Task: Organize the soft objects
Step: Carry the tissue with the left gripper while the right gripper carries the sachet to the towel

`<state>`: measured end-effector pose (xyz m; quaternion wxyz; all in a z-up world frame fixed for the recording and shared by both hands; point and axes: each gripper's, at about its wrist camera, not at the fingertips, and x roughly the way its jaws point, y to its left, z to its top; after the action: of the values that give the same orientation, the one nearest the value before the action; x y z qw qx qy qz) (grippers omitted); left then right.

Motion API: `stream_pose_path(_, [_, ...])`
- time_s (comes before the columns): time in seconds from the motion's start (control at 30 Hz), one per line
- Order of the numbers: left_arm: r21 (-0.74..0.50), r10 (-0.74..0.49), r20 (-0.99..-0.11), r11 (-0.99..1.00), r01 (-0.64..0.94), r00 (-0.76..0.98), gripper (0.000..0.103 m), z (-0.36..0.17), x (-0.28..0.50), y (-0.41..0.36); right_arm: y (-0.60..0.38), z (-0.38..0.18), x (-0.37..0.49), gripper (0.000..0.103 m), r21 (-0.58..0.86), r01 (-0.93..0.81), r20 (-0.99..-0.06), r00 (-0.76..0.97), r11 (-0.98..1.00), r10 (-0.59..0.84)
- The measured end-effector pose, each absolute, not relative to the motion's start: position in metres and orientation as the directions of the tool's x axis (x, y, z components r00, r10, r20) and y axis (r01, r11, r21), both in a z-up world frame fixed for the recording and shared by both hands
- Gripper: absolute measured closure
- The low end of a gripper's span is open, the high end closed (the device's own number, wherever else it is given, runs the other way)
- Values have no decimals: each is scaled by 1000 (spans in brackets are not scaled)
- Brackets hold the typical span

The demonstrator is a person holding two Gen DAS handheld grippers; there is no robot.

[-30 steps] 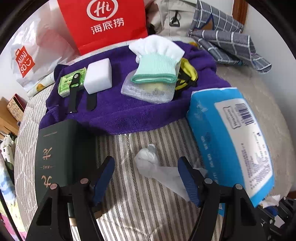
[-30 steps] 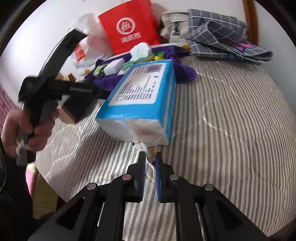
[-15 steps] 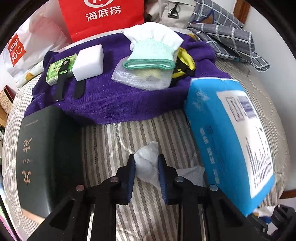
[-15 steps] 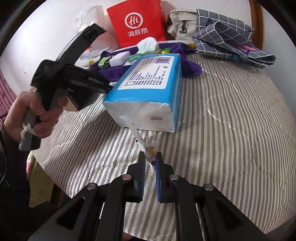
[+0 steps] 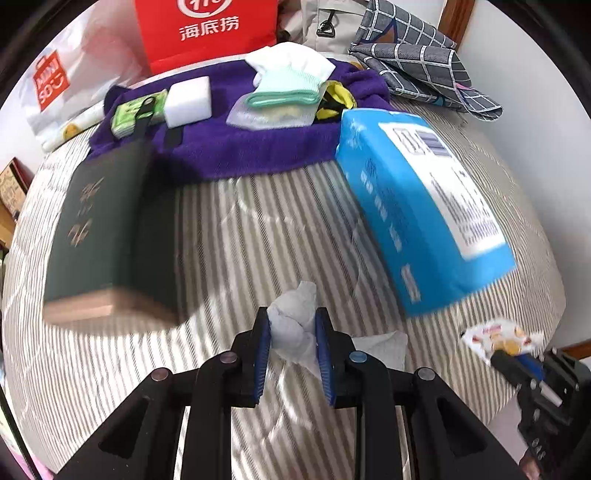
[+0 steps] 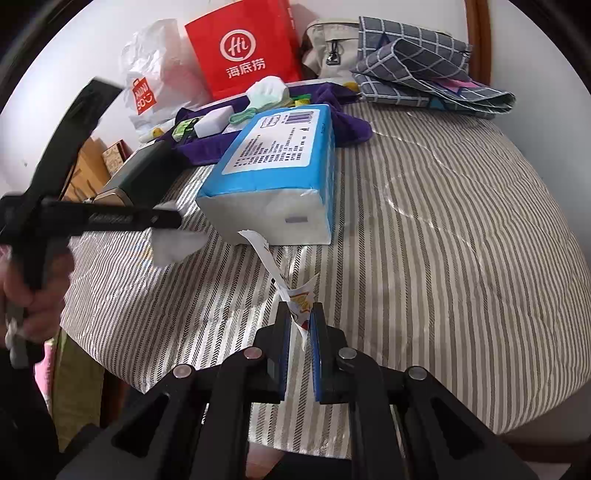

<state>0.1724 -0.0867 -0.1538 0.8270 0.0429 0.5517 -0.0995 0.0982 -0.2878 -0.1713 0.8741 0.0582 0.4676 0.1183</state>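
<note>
My left gripper (image 5: 292,314) is shut on a crumpled white tissue (image 5: 295,325), held just above the striped bed cover (image 5: 258,240). The right wrist view shows that gripper (image 6: 166,221) at the left in a person's hand, the tissue (image 6: 173,243) hanging from it. My right gripper (image 6: 301,308) is shut on a printed paper wrapper (image 6: 301,297), whose white strip curls up toward the blue tissue pack (image 6: 280,162). In the left wrist view the wrapper (image 5: 495,338) shows at the lower right, beside the blue pack (image 5: 417,206).
A dark green book (image 5: 107,221) lies left of the tissue. Behind it a purple towel (image 5: 258,147) carries a white sponge block (image 5: 188,96), a mint sock (image 5: 288,85) and small items. A red bag (image 5: 210,29) and plaid cloth (image 5: 417,62) stand at the back.
The left gripper closed on the white tissue, then drew back with it toward the bed's near edge. The right gripper keeps its grip on the wrapper and has shifted a little.
</note>
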Motion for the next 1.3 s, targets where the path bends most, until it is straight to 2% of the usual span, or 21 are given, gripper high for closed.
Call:
stream_pose_path(0.53, [-62,-121,-900,986,152,419,80,-134,142,-27,-292,-143,85,93,246,-70,-786,569,967,241])
stream_pose_path(1.3, [-66,-100,-832,994,81,545,80,-68,134,8,-275,-78,89,93,245,-138,-714,644,960,275])
